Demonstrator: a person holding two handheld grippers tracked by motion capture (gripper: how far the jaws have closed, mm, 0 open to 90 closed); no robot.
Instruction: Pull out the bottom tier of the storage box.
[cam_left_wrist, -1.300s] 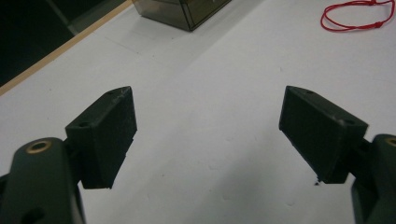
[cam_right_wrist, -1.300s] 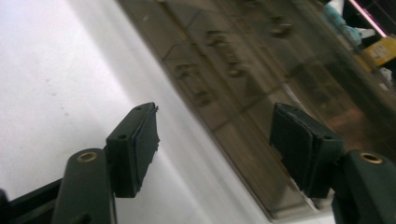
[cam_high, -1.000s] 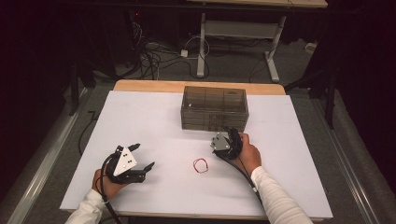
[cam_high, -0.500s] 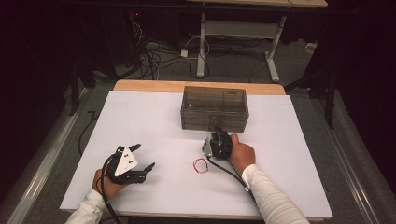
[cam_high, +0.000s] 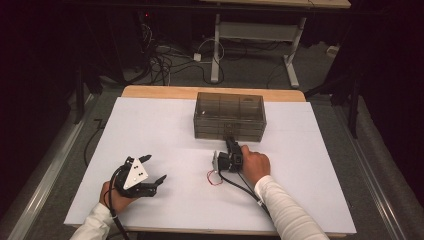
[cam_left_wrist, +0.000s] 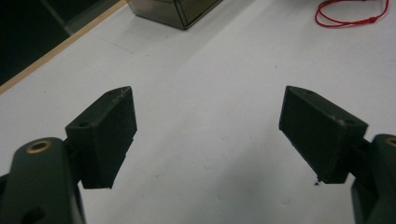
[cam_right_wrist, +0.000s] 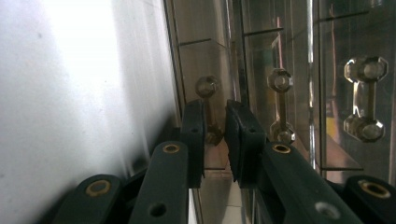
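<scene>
One clear drawer box (cam_high: 229, 115), three drawer handles (cam_right_wrist: 280, 106), one red string loop (cam_high: 215, 178), two tools (cam_high: 231, 142)

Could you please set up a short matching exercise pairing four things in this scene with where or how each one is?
Things:
1. left gripper
2. right gripper
3. red cord loop
4. clear drawer box

States:
A. lying on the white sheet near the right hand
B. open above bare sheet
C. standing at the far side of the table
D. closing around the bottom drawer handle

Pairs: 1-B, 2-D, 3-A, 4-C
</scene>
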